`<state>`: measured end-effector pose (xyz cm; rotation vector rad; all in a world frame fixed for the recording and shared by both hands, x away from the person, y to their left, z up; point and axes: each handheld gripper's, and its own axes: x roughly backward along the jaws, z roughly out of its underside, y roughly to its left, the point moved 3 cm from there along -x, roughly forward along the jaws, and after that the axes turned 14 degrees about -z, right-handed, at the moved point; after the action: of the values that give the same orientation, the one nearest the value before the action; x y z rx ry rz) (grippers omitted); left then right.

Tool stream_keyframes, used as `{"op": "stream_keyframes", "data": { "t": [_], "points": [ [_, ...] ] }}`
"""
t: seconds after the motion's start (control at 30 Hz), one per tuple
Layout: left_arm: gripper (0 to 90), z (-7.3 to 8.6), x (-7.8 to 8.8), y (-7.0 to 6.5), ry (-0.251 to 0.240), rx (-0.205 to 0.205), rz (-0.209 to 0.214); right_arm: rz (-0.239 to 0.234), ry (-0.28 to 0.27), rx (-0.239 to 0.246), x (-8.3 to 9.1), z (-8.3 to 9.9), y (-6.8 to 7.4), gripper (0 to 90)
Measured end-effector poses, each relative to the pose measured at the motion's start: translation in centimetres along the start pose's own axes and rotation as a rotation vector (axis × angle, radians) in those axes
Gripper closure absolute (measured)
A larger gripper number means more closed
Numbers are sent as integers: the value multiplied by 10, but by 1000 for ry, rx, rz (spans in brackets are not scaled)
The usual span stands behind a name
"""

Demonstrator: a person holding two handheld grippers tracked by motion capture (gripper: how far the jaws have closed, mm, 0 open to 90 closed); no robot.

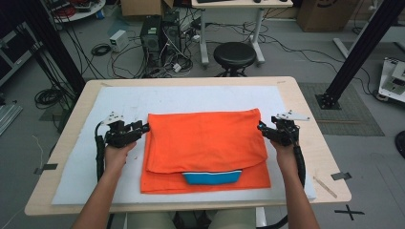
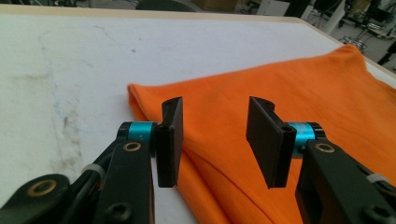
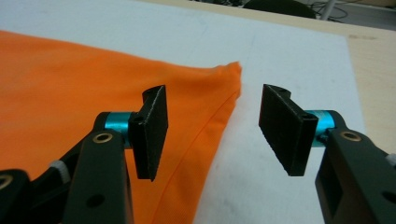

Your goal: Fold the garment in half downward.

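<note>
Garment, one: orange knit shirt (image 1: 205,143), folded flat, lying in the middle of the white padded mat (image 1: 86,162) that covers the pale wooden table (image 1: 325,176). Its upper layer is doubled over toward you, so a lower orange layer and a blue neckband (image 1: 211,178) peek out along the near edge. That overlap reads as a fold partway done, with the far corners laid down square to the mat.

Left gripper (image 1: 142,128), one: black two-jaw tool in your left hand (image 1: 116,156). It sits at the shirt's left edge near the far corner, tips pointing inward at the cloth. In the left gripper view the jaws stand moderately apart, with orange fabric (image 2: 280,93) lying beyond and beneath them and nothing pinched between the pads. Judged placement: just off the corner, ready to take a fresh bite or move along the hem.

Right gripper (image 1: 264,130), one: matching tool in your right hand (image 1: 286,157), mirrored at the shirt's right edge. In the right gripper view the jaws are parted, the shirt's far right corner (image 3: 229,77) lying flat on the mat between and ahead of them, not gripped.

Pose, both arms: your forearms come in from the near edge, well apart, wrists roughly level, each gripper low over the mat and angled inward, flanking the shirt symmetrically.
</note>
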<state>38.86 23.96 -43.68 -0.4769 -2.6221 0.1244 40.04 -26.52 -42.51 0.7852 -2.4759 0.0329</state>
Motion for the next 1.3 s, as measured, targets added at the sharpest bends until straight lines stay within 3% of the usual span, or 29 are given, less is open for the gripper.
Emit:
{"op": "stream_keyframes", "data": {
  "t": [0.33,0.47,0.6,0.83,0.93,1.0,1.1,1.2,1.3],
  "points": [
    [555,43,40,-21,36,-57,53,-82,37,24,31,32,32,523],
    [565,47,48,-27,68,-64,71,-83,50,12,43,42,37,606],
    [583,54,56,-38,83,-109,91,-95,80,13,50,55,43,633],
    [621,63,54,-50,144,-155,84,-91,167,30,39,71,53,590],
    [630,68,51,-55,182,-187,55,-67,218,27,31,76,53,597],
    [643,71,49,-57,200,-204,36,-60,220,24,29,77,53,632],
    [818,71,50,-60,194,-238,11,-43,232,52,29,76,51,787],
    [861,70,53,-59,175,-233,6,-36,236,95,31,74,53,846],
    [876,64,61,-52,141,-192,36,-40,223,115,36,71,58,848]
  ]
}}
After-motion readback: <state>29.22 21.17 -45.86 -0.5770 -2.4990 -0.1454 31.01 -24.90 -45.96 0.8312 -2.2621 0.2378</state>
